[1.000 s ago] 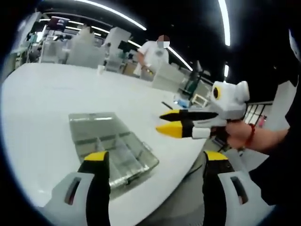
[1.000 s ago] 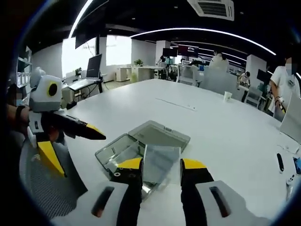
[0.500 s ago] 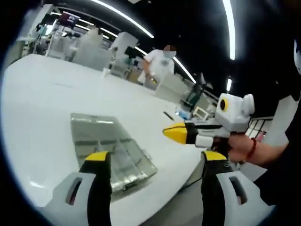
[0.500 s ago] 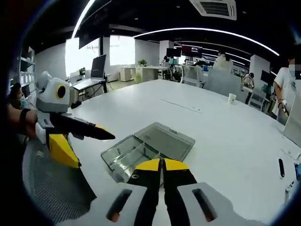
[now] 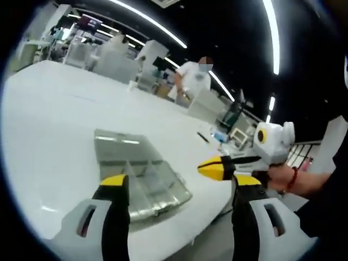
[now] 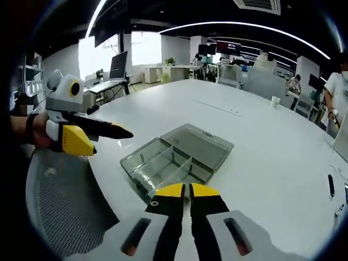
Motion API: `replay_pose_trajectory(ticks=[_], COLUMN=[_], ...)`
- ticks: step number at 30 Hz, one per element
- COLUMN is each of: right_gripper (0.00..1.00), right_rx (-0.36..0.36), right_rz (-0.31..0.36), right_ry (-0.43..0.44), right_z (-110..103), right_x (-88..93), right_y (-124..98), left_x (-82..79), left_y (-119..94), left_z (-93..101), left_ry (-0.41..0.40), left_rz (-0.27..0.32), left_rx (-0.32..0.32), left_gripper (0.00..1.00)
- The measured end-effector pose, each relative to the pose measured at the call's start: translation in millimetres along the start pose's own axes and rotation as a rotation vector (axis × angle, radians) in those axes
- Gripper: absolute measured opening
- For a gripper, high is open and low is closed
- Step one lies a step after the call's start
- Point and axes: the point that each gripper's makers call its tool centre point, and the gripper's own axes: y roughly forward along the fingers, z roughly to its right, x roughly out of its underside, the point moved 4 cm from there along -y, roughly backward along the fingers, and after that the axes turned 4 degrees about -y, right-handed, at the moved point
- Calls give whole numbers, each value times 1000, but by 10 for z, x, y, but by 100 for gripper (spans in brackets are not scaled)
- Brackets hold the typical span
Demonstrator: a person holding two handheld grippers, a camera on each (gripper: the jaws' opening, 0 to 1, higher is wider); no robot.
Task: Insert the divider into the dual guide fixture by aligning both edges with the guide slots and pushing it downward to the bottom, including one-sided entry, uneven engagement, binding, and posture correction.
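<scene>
The left gripper hangs above the table's near edge with its jaws wide and nothing between them. The clear box, lid open flat, lies on the white table just inside that edge, its long axis running from the near edge toward the table's middle, tray half nearer, lid half farther. Thin partitions cross the tray lengthwise and across. The right gripper hovers over the tray's near corner with its jaws pressed together; whether a clear divider is pinched edge-on between them I cannot tell.

Judged risk: if a divider is held, a tilted approach could let one edge enter its slot first and bind. The box sits close to the edge, so a sideways push could slide it off.
</scene>
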Motion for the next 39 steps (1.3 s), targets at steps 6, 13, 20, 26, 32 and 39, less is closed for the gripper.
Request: replay_pose_trajectory(ticks=[6, 13, 20, 26, 32, 39], right_gripper=[1, 6, 10, 11, 11, 15], right_rx=[-42, -80, -144, -210, -271, -357], right_rz=[-23, -42, -40, -57, -74, -133], right_ry=[-14, -52, -132, -194, -247, -295], right_z=[-103, -151, -229, -328, -468, -577], right_x=[52, 47, 25, 17, 51, 184], right_y=[-7, -19, -20, -25, -19, -2], left_x=[56, 66, 56, 60, 58, 86], left_y=[-28, -30, -95, -140, -165, -163], left_z=[14, 34, 20, -19, -18, -14], left_ry=[0, 20, 48, 50, 50, 31], left_rz=[-12, -21, -27, -27, -24, -22], left_rx=[-4, -5, -20, -35, -45, -39], left_gripper=[74, 74, 74, 74, 73, 73])
